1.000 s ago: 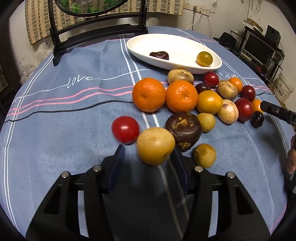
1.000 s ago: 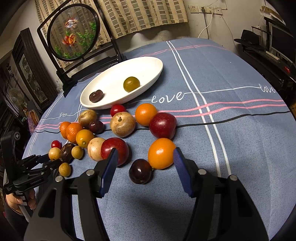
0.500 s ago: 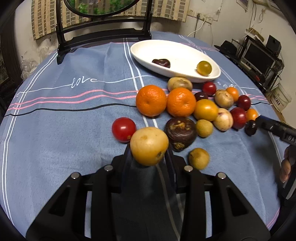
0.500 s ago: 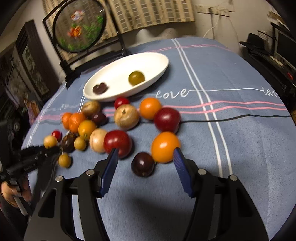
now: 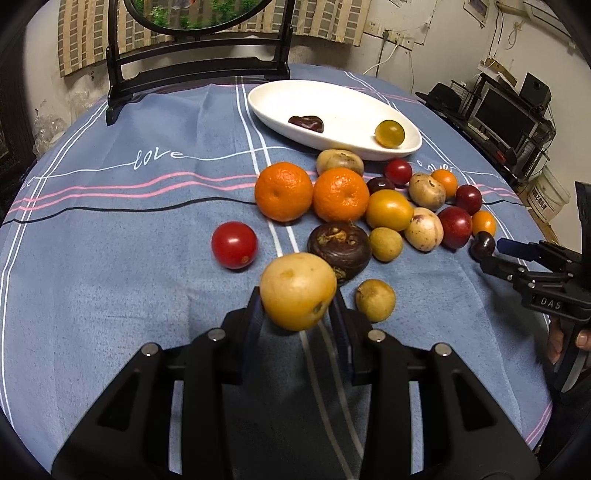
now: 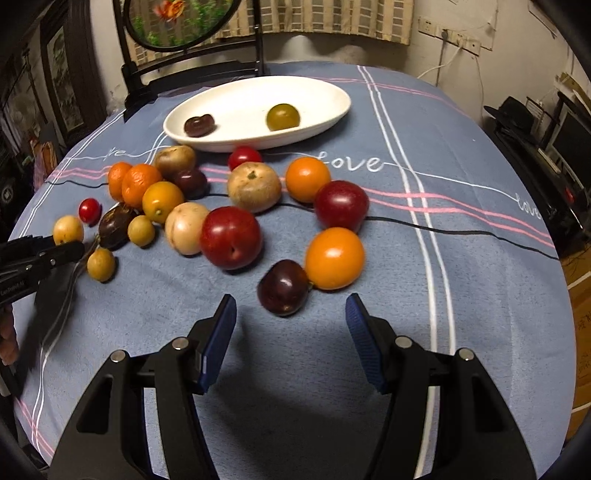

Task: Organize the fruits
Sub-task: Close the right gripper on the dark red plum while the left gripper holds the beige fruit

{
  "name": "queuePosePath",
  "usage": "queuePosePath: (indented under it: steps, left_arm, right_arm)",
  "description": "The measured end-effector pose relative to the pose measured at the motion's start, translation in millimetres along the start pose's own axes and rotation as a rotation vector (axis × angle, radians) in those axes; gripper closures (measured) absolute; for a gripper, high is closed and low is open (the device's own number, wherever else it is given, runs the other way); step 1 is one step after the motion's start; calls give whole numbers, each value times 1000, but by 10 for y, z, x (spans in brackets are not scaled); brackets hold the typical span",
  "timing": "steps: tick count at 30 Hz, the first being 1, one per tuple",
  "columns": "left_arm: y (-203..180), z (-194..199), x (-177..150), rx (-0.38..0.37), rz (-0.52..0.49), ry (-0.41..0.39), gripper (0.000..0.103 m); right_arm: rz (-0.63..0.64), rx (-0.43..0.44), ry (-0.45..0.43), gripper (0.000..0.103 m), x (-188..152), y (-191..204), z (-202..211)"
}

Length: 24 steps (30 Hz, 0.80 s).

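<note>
Yellow fruit (image 5: 297,290) pinched in downward-tilted left tongs (image 5: 297,320).

Blue striped cloth (image 5: 110,258); white dish (image 5: 332,99); blue fingers (image 6: 218,339).

We look down steeply along each tool, close over the surface (image 5: 110,258). Both views share the fruit pile and white dish (image 5: 280,110) at upper frame.

A dark chair (image 5: 195,55) backs onto checked curtains (image 6: 332,18), and cluttered shelves (a monitor (image 5: 506,114) among them) line the pale wall (image 5: 443,29).
</note>
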<state>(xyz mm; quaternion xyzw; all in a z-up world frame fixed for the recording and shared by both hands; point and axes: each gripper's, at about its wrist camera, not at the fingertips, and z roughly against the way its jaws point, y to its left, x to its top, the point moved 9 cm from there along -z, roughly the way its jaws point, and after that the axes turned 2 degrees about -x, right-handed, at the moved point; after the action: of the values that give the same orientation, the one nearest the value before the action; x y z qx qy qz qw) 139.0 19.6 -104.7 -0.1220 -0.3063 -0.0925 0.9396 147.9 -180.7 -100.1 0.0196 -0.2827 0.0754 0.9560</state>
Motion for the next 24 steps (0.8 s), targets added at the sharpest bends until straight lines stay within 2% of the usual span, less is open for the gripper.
queuePosePath:
  steps: [2,6,9,23,24]
  left_arm:
    - [-4,12,1,-3,1,-4,67]
    - [-4,49,2,-8,3,-12,67]
    - [3,61,2,-9,8,-14,67]
    - [-22,77,-45,-17,5,-6,67]
    - [-25,72,-46,-17,5,-5,67]
  right_arm:
    - [2,3,2,42,12,25,-26]
    - [-10,-5,17,56,44,59,-88]
    - [-23,-8,18,60,75,67,-117]
    - [-84,29,-17,62,158,60,-30]
    - [-93,24,-18,69,170,46,-36]
